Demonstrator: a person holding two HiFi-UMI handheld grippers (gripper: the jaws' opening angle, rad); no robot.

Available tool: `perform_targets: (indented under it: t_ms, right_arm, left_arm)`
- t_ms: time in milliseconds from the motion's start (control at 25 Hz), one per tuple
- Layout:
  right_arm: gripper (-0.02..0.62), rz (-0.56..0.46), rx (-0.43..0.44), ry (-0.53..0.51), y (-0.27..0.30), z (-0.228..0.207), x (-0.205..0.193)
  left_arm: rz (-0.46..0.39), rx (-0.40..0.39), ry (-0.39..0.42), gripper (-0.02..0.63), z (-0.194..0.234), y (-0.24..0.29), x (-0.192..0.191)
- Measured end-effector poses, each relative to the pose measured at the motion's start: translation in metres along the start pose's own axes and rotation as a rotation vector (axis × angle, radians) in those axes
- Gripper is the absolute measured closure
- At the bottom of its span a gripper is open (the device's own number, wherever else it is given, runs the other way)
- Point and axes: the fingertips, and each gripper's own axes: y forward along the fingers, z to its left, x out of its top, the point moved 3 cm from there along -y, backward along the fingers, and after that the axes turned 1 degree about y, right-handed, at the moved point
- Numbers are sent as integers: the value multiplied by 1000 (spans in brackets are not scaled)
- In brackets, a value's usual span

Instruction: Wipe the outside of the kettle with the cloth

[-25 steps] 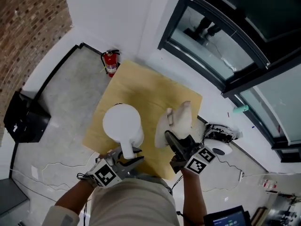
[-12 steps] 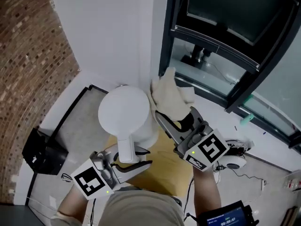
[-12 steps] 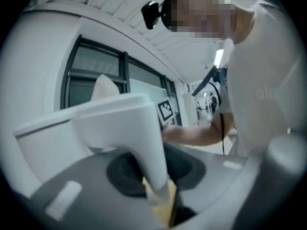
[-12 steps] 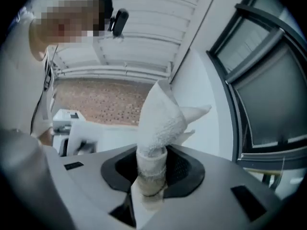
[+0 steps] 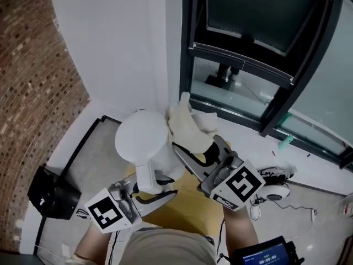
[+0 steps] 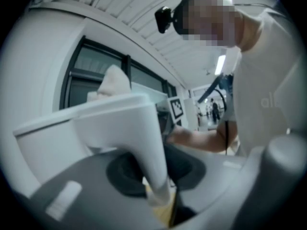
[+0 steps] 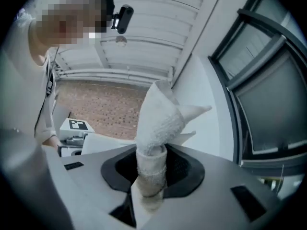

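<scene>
A white kettle point(image 5: 142, 142) hangs in the air, lifted by its handle point(image 5: 145, 176). My left gripper point(image 5: 151, 195) is shut on that handle from below; in the left gripper view the handle point(image 6: 146, 143) runs down between the jaws of that gripper point(image 6: 158, 195). My right gripper point(image 5: 194, 154) is shut on a cream cloth point(image 5: 187, 126), whose bunched end lies against the kettle's right side. In the right gripper view the cloth point(image 7: 158, 119) stands up out of the gripper point(image 7: 151, 186), with the kettle's white edge point(image 7: 103, 143) to its left.
A yellow wooden board point(image 5: 193, 206) lies below the kettle. A black box point(image 5: 52, 195) sits on the floor at the left by a brick wall point(image 5: 33, 93). A dark window frame point(image 5: 265, 65) fills the upper right. Cables and a white device point(image 5: 270, 191) lie at the right.
Both grippers have risen, carrying the kettle and the cloth up off the board. The cloth has come in against the kettle's right side. The head view has tilted up toward the window.
</scene>
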Motion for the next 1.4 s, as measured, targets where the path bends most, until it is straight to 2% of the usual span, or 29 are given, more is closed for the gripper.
perform_targets:
  t_ms: [40,120,280,360,440,520,600,680,760,880,960,1040,1160,1240,1320,1400]
  right_arm:
    - [476,-19,13,-33,2,0,14]
    - [476,-20,11,-28,-2,-3,10]
    - [476,103,-21,77,-23,7,-65]
    - [476,133,-4,103,-22,17,-82]
    - [476,76,39,97,-13,23,-62]
    - [476,-11,86,59,-5,26,-26]
    - [476,-42,86,34,-3,19,-3]
    - [476,-19,66,45,-8,5,-9]
    - [476,31,52,104,-19,-4,-38]
    - [476,98,26,194,-30,-22,-80]
    - [476,110,46,226,-26,-37,-87]
    - [476,72,103,223,-15,-46,-65]
    - [476,-11,199,149,1,-46,-8]
    - [476,-27,255,134,5,-47,7]
    - [476,20,297,196,9,-51,-14]
    - [476,97,328,317,10,-51,-60]
  left_arm:
    - [-17,1,-28,520,1,0,3]
    - [-41,1,-59,520,3,-2,10]
    - [-13,39,-50,520,15,-6,6]
    - [14,55,-34,520,20,-8,0]
    - [25,56,-35,520,22,-9,-3]
    - [5,51,-53,522,22,-6,-1]
    - [-32,44,-64,520,21,-3,5]
    - [-63,39,-67,520,20,-3,11]
    - [-73,30,-57,520,18,-4,14]
    - [-39,-28,-2,522,8,-10,13]
    - [-15,-92,40,523,-5,-13,12]
    - [-11,-157,66,522,-19,-13,12]
    - [-20,-244,68,523,-38,-11,11]
    - [-41,-275,59,522,-49,-9,12]
    - [-68,-284,46,520,-58,-8,14]
    - [-84,-290,29,520,-64,-10,16]
